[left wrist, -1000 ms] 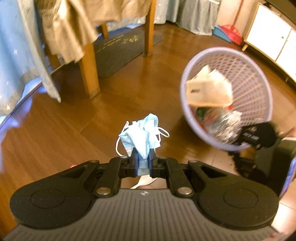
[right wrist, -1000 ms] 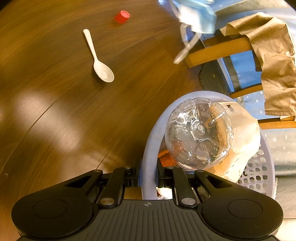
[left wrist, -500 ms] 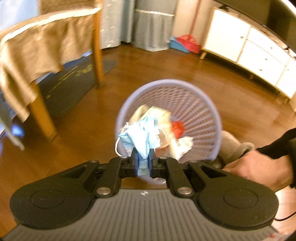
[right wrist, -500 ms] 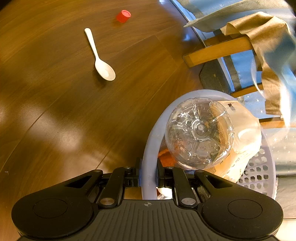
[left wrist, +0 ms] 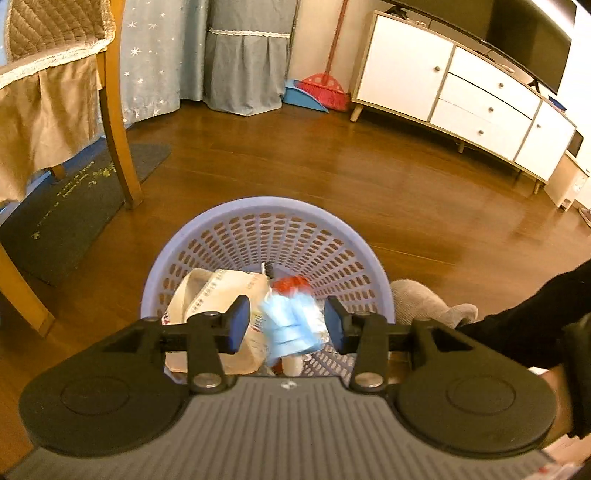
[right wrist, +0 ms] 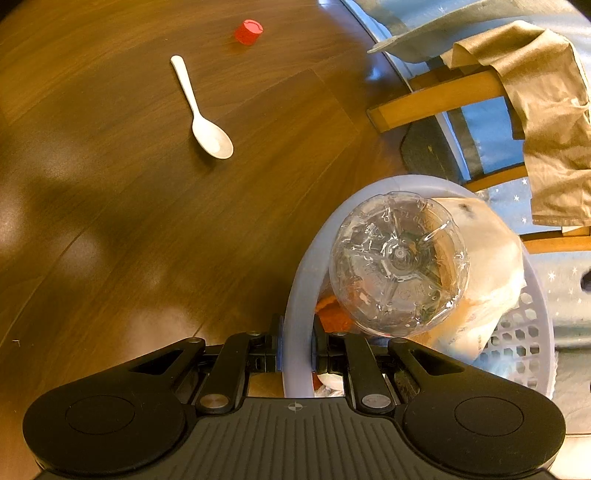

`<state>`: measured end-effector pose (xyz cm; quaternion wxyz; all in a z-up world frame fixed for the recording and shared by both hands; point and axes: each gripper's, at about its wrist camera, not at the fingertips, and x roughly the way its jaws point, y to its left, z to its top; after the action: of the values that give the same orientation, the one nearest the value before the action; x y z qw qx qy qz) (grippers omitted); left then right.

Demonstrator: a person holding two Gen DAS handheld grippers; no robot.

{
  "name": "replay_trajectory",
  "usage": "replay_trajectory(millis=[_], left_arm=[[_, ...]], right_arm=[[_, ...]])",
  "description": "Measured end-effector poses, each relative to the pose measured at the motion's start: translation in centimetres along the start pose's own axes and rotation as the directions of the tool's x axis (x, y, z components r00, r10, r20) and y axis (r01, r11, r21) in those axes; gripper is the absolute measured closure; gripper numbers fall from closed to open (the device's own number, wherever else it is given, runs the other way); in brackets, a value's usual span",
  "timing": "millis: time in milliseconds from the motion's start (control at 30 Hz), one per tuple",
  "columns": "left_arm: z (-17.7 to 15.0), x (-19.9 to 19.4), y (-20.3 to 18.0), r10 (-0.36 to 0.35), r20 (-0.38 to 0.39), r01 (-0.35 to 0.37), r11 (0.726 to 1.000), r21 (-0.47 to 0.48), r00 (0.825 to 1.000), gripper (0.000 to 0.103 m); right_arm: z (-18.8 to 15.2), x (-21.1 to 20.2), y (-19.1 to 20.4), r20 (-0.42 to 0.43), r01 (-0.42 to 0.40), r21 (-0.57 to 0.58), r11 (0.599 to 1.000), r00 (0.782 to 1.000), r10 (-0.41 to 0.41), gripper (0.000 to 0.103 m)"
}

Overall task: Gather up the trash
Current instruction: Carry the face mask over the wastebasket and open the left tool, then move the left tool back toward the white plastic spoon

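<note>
Left gripper (left wrist: 288, 325) over basket (left wrist: 273, 210) — fingers spread

Your left gripper (left wrist: 287, 324) stands spread above the purple basket (left wrist: 221, 216); the blue face mask (left wrist: 291, 325) sits blurred between its fingers. The basket mouth is crowded by a plastic bottle (right wrist: 399, 264) and a paper bag (right wrist: 495, 254). The wood floor (right wrist: 122, 206) beside the basket is open except for a white spoon (right wrist: 203, 122) and a red cap (right wrist: 248, 31). A chair leg (left wrist: 118, 122) stands near the basket.
</note>
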<state>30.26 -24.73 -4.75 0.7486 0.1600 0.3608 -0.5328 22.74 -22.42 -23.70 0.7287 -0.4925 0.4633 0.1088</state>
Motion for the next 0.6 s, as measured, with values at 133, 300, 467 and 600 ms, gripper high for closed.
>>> replay_trajectory(millis=[133, 300, 467, 600], left_arm=[[-0.8, -1.5, 1.2, 0.042, 0.013, -0.041, 0.999, -0.017, 0.999, 0.065], [-2.9, -4.5, 4.0, 0.142, 0.007, -0.142, 0.989, -0.045, 0.99, 0.065], [-5.6, -7.9, 7.1, 0.244, -0.006, -0.244, 0.967, -0.072, 0.97, 0.065], [-8.1, -10.1, 9.4, 0.313, -0.035, -0.315, 0.945, -0.092, 0.949, 0.065]], right_arm=[[0.0, 0.0, -0.2, 0.001, 0.001, 0.006, 1.0, 1.0, -0.001, 0.094], [0.0, -0.1, -0.3, 0.0, 0.003, 0.01, 1.0, 1.0, -0.003, 0.093], [0.0, -0.1, -0.6, -0.006, 0.001, 0.022, 1.0, 1.0, -0.001, 0.093], [0.0, -0.2, -0.8, -0.009, 0.004, 0.029, 1.0, 1.0, -0.004, 0.093]])
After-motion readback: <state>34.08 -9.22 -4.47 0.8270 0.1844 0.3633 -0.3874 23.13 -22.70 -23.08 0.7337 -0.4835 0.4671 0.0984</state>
